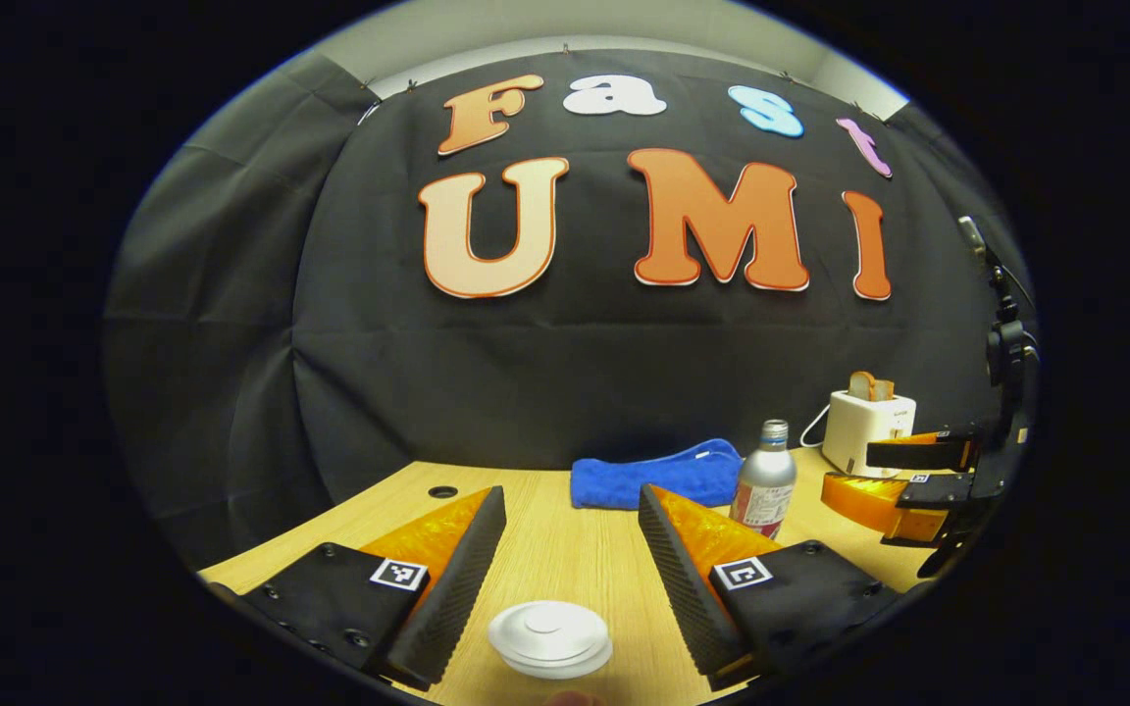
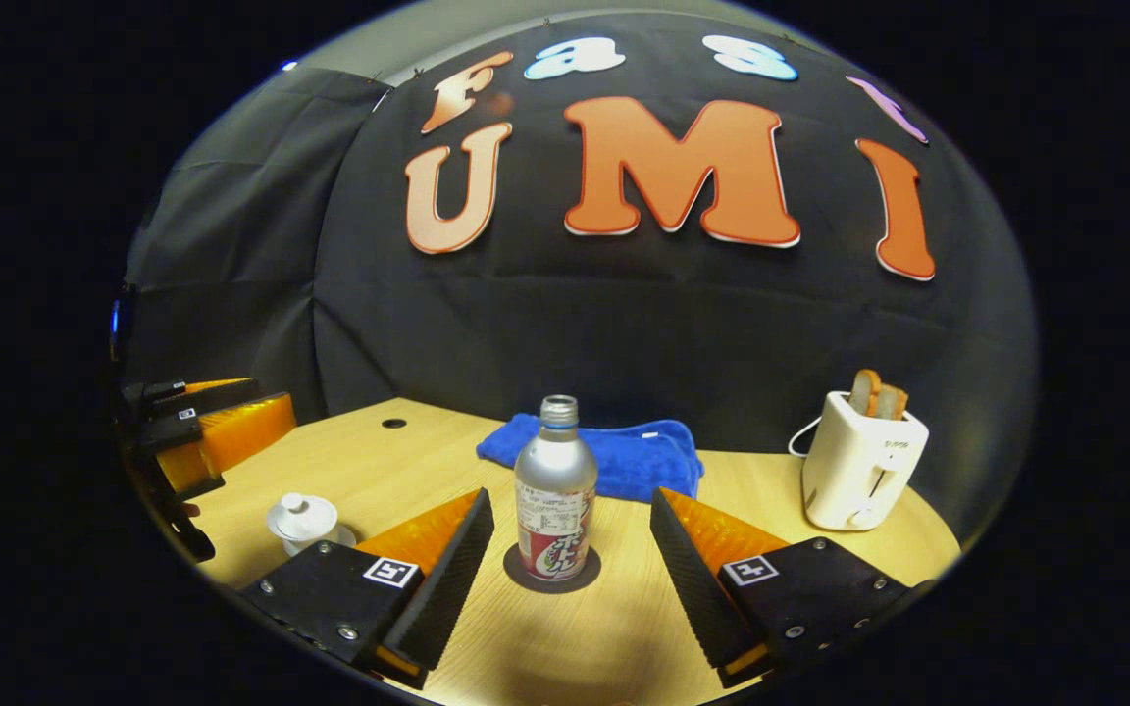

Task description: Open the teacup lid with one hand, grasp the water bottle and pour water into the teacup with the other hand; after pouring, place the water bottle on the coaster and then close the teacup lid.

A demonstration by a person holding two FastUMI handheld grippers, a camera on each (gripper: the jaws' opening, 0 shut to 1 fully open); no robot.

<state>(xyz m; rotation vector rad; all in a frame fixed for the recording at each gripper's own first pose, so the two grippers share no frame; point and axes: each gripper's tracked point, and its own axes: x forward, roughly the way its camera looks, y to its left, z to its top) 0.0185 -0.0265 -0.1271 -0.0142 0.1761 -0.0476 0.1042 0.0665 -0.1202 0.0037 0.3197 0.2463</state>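
The left claw (image 1: 571, 549) stood wide open and empty, its 2 fingers spread to either side of the teacup lid (image 1: 549, 635), which lay just ahead and below, near the front edge of the surface (image 1: 565, 549). The lid sat flat on the teacup (image 2: 302, 521), its knob pointing straight up, so the coming grasp looked to call for a drop forward and down until the fingers flanked that knob.

The right claw (image 2: 571, 549) was likewise wide open and held nothing. The water bottle (image 2: 555, 490) stood upright between the lines of its fingers but a little beyond their tips, untouched, its long axis vertical, resting on the dark round coaster (image 2: 551, 574) toward the middle of the surface.

The left claw was plainly the nearer to the teacup, at the left side of the surface; the right was nearer the bottle. A blue cloth (image 2: 624, 451) lay behind the bottle toward the back edge, and a toaster (image 2: 859, 461) stood at the right.
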